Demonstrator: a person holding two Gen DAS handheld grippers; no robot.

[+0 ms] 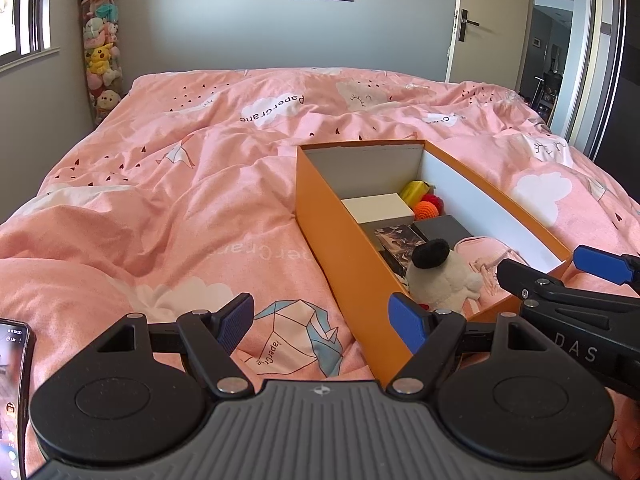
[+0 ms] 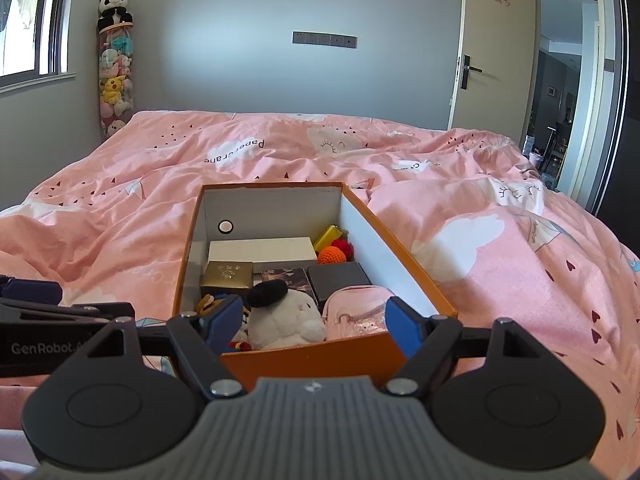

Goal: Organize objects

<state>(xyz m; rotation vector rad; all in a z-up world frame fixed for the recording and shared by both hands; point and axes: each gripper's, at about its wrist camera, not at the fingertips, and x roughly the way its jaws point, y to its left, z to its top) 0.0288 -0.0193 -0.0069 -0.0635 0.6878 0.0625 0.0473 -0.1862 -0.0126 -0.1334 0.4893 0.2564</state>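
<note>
Both the left gripper (image 1: 322, 326) and the right gripper (image 2: 312, 326) hang spread and empty near the orange box (image 2: 312, 354) on the bed (image 1: 160, 208), probably because the white plush (image 2: 288, 316), pink pouch (image 2: 356, 312) and small boxes already lie inside.

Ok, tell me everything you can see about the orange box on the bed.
The orange box is a long open-topped box, seemingly cardboard, orange outside and white inside, with no lid on it. It sits level on the pink duvet. A small round hole shows in its far wall. Inside lie a white plush, a pink pouch, a gold box, a white box, dark boxes and crocheted balls. Neither gripper visibly touches it.
</note>
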